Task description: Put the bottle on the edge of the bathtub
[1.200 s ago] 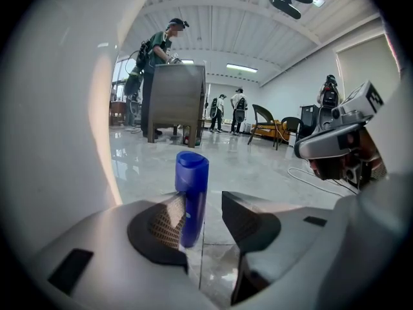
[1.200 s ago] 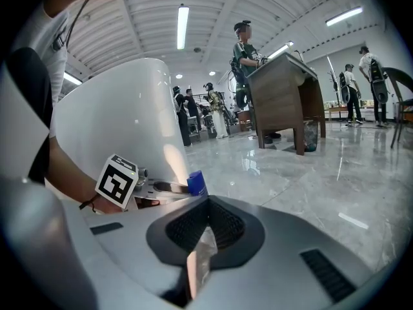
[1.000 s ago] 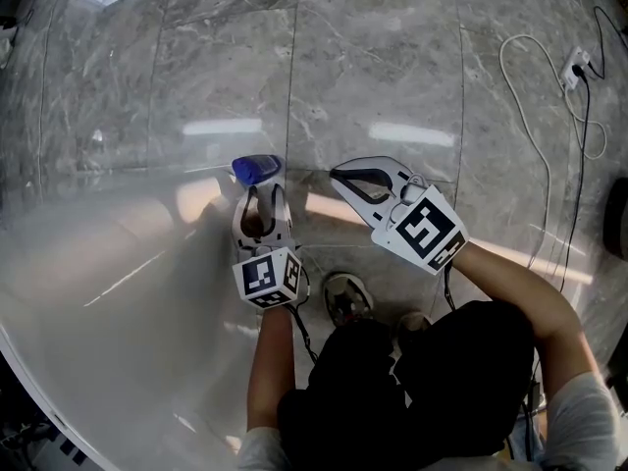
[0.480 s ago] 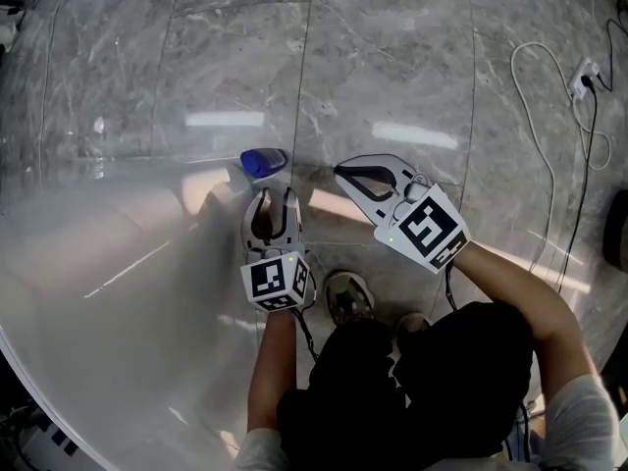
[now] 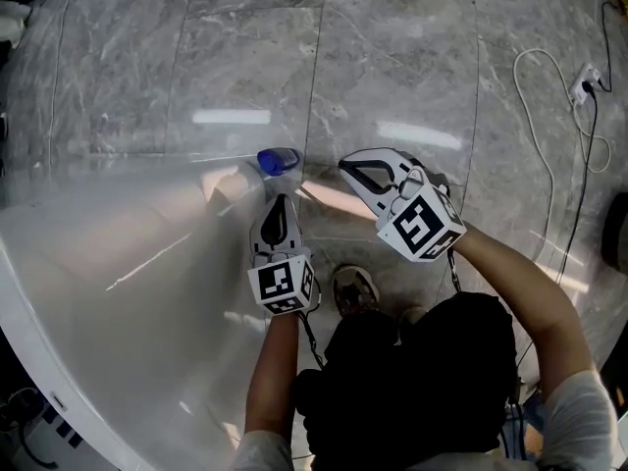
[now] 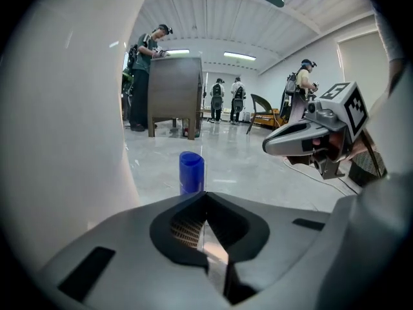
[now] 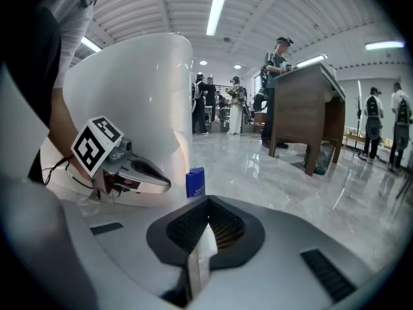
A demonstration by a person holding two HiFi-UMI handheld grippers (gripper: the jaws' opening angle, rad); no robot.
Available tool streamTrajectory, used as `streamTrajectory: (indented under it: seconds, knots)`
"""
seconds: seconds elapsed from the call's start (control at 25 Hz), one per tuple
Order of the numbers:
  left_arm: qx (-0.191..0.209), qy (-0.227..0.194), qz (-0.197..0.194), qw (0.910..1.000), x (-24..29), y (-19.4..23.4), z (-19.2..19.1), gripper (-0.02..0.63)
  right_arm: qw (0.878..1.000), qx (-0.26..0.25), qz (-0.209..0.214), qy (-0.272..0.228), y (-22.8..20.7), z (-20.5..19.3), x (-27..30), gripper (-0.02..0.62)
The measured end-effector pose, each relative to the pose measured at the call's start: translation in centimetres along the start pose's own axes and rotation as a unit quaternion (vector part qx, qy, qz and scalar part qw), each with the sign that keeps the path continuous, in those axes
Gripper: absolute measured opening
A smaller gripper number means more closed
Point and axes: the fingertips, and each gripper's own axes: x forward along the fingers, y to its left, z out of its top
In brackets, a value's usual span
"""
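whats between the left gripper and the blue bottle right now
Nothing but bare grey floor, plain in the left gripper view. The left gripper has just closed its jaws, empty, short of the bottle.

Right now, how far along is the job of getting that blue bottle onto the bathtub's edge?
Nothing looks done yet: the blue bottle stands on the floor beside the bathtub. The left claw has just been closing on nothing, short of the bottle; the right claw is shut and empty. Left: grasp the bottle, lift it, set it on the tub's edge.
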Motion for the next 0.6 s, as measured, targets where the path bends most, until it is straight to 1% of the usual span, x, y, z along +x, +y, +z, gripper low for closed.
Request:
streamTrajectory:
  seconds: [0.08, 0.16, 0.28, 0.4, 0.6]
  knots:
    - [-0.002, 0.005, 0.006, 1.0, -0.3, 0.2, 0.5, 0.012, 1.0, -0.023, 0.003, 0.003, 0.3, 0.7, 0.2, 0.006]
    - [-0.007, 0.01, 0.01, 0.9999, -0.7, 0.0, 0.8, 0.011, 0.999, -0.033, 0.009, 0.007, 0.9, 1.0, 0.2, 0.006]
    - [-0.001, 0.021, 0.005, 0.9998, -1.7, -0.5, 1.7, 0.011, 0.999, -0.044, 0.013, 0.01, 1.9, 1.8, -0.5, 0.006]
    - [0.001, 0.029, -0.006, 0.9996, -2.8, -0.9, 3.5, 0.011, 0.999, -0.048, 0.013, 0.014, 2.6, 3.4, -2.0, 0.006]
    - [-0.016, 0.035, -0.017, 0.9991, -4.3, -1.3, 7.1, 0.011, 0.996, -0.074, 0.031, 0.04, 3.3, 5.7, -4.3, 0.006]
